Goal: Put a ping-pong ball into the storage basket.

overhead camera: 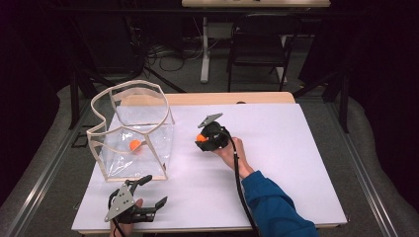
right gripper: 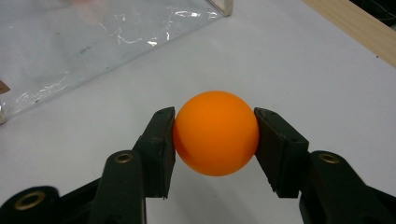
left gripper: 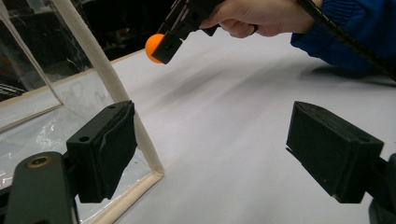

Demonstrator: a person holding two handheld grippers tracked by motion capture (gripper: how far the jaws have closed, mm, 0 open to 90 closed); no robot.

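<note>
Two grippers: both are seen above the white sheet point(overhead camera: 276, 163).
Left gripper point(overhead camera: 150, 190): held nearest the person, just in front of the clear bag point(overhead camera: 143, 123); jaws spread wide, nothing between them.
Right gripper point(overhead camera: 201, 140): held to the right of the clear bag; jaws clamped on an orange ball point(right gripper: 215, 133).
Second orange ball point(overhead camera: 135, 145): seen inside the clear bag.

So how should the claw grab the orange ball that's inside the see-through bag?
Probably from above, through the bag's open top, since clear walls surround the ball in the bag. Pinch it across its middle, as the right claw holds the other ball.
</note>
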